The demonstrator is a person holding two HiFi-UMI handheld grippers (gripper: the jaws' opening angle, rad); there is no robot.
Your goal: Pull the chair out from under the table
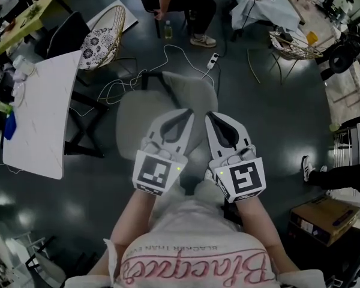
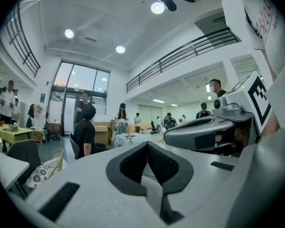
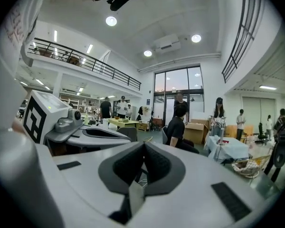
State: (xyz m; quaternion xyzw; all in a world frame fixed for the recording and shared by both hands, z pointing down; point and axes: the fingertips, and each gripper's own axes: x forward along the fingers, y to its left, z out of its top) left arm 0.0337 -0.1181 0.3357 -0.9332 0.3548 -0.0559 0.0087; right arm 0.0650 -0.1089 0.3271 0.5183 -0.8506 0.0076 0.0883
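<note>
A grey chair [image 1: 145,123] stands on the dark floor, clear of the white table [image 1: 42,119] at the left, its backrest [image 1: 195,92] on the far side. Both grippers are held up close to the person's chest, above the chair and touching nothing. My left gripper [image 1: 188,114] has its jaws together with nothing between them; in its own view the left gripper [image 2: 147,144] points level into the hall. Just to its right, my right gripper [image 1: 210,116] is shut and empty too, and the right gripper [image 3: 144,144] also looks out across the room.
A wicker chair with a patterned cushion [image 1: 105,35] and a black chair [image 1: 69,32] stand beyond the table. White cables and a power strip [image 1: 213,62] lie on the floor behind the grey chair. A seated person [image 1: 180,5], a bottle [image 1: 168,30], a cardboard box [image 1: 324,218].
</note>
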